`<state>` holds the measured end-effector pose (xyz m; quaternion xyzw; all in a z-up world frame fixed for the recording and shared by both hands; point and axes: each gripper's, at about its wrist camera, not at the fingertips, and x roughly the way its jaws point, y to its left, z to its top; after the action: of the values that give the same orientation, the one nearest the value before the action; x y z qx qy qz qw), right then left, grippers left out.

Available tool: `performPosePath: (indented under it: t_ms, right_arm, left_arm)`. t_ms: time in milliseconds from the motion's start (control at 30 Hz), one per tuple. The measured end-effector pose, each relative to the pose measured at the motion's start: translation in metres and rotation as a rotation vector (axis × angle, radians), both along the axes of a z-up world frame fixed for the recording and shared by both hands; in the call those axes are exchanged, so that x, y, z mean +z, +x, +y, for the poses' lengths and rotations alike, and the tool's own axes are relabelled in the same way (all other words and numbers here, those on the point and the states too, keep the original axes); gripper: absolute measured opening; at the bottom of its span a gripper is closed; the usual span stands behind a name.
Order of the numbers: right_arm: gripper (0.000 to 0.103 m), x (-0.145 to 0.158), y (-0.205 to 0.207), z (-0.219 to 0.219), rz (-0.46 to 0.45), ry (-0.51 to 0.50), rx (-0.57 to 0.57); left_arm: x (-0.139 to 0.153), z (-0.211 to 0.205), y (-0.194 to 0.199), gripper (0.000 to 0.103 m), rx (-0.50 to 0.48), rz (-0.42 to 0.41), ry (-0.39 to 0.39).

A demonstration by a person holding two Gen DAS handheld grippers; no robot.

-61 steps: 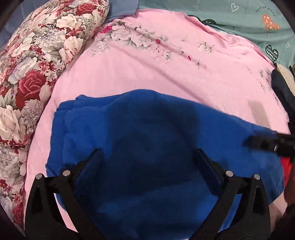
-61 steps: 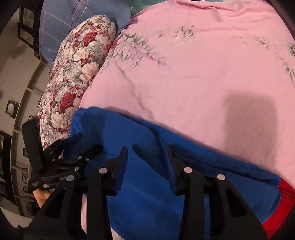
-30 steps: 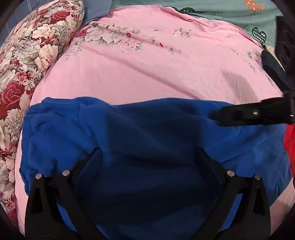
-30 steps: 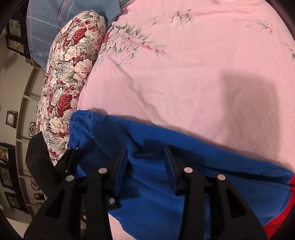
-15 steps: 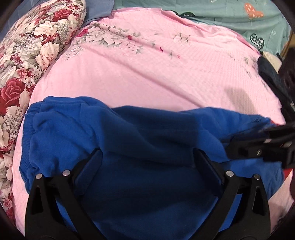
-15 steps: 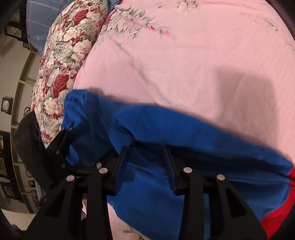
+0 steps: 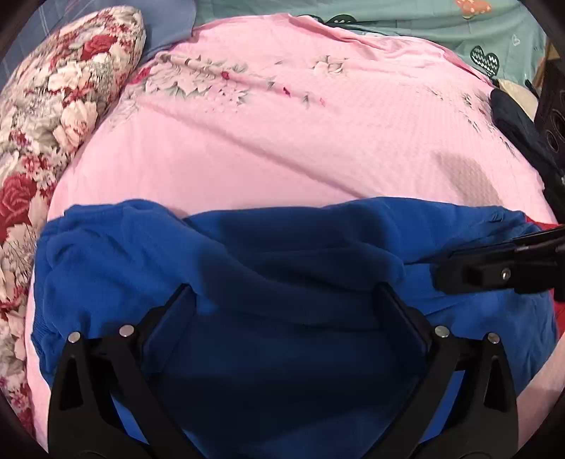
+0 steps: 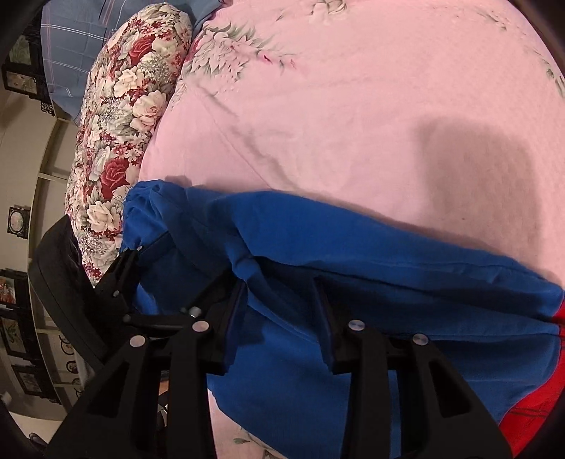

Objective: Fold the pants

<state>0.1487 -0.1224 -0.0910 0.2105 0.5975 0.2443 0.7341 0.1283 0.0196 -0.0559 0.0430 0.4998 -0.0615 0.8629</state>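
Observation:
Blue fleece pants point(image 7: 282, 247) lie across a pink sheet point(image 7: 300, 141), waistband to the left, red trim point(image 8: 529, 406) at the right end. My left gripper point(image 7: 284, 293) hangs just over their middle, jaws wide open, a thick fold of cloth lying between and behind the fingertips. My right gripper point(image 8: 280, 296) is further right on the same garment, its fingers a hand's breadth apart and pressed on a bunched fold of pants point(image 8: 388, 282) that drapes over the left fingertip. In the left wrist view the right gripper point(image 7: 445, 272) shows side-on, a crease running to its tip.
A floral bolster pillow point(image 7: 53, 106) borders the sheet on the left, close to the waistband. Dark clothing point(image 7: 512, 123) is heaped at the right edge, with a teal printed sheet point(image 7: 423, 21) behind. Bare pink sheet stretches beyond the pants.
The right gripper, held up over the pants' far edge a second ago, has come down onto their right part. The fold across the pants has settled lower. The left gripper has hardly shifted.

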Motion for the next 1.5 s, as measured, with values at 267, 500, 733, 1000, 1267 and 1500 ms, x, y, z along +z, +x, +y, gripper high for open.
performPosePath:
  t_ms: [267, 500, 733, 1000, 1267, 1500]
  right_arm:
    - [0.040, -0.001, 0.014, 0.016, 0.030, 0.015, -0.017]
    - [0.038, 0.006, 0.038, 0.032, -0.027, 0.043, -0.082]
    - [0.005, 0.017, 0.054, 0.028, -0.102, 0.003, -0.093]
    - [0.004, 0.003, 0.078, 0.019, -0.140, -0.039, -0.127]
    - [0.044, 0.008, 0.065, -0.003, -0.046, 0.071, -0.095]
    - [0.014, 0.014, 0.058, 0.029, -0.099, -0.042, -0.035]
  left_arm:
    - [-0.001, 0.003, -0.004, 0.101, -0.020, 0.002, -0.006]
    - [-0.002, 0.002, -0.004, 0.101, -0.020, -0.004, -0.011]
    - [0.000, 0.003, -0.006, 0.101, -0.020, -0.017, -0.030]
    - [0.015, 0.024, -0.014, 0.101, 0.050, -0.028, -0.073]
    - [0.006, 0.026, -0.015, 0.101, 0.052, -0.019, -0.033]
    - [0.004, 0.026, -0.017, 0.101, 0.032, -0.018, -0.018]
